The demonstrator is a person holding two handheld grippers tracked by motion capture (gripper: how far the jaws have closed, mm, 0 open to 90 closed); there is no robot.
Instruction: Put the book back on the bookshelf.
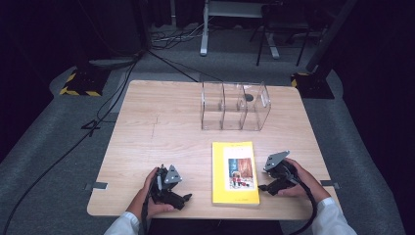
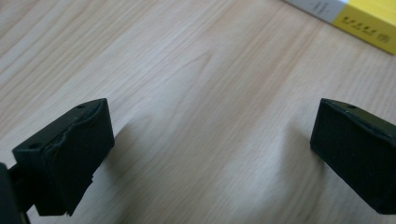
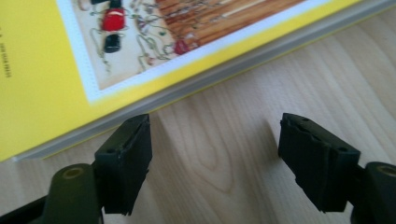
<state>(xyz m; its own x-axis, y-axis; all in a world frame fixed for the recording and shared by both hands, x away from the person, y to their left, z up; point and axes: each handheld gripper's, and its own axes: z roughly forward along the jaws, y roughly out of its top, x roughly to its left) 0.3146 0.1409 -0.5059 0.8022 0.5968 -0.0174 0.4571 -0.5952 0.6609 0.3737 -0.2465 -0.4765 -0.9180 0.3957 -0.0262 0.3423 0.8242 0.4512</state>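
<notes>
The light wooden rectangular surface (image 1: 161,127) carries two items. A yellow softcover book with a picture panel on its cover (image 1: 235,172) lies flat near the person's edge, between the two hands. A clear acrylic box divided into three open compartments (image 1: 235,105) stands at the far side, well apart from the book.

The left claw (image 1: 186,198) rests low over the surface, left of the book and apart from it, gripped by the left hand (image 1: 149,193). In the left gripper view its jaws stand wide, with bare wood between them and a corner of the book (image 2: 369,23) at the upper right.

The right claw (image 1: 263,187) sits just beside the book's right edge, gripped by the right hand (image 1: 298,181). In the right gripper view its jaws stand wide and hold nothing; one jaw tip is at the book's page edge (image 3: 224,70), though contact cannot be confirmed.
</notes>
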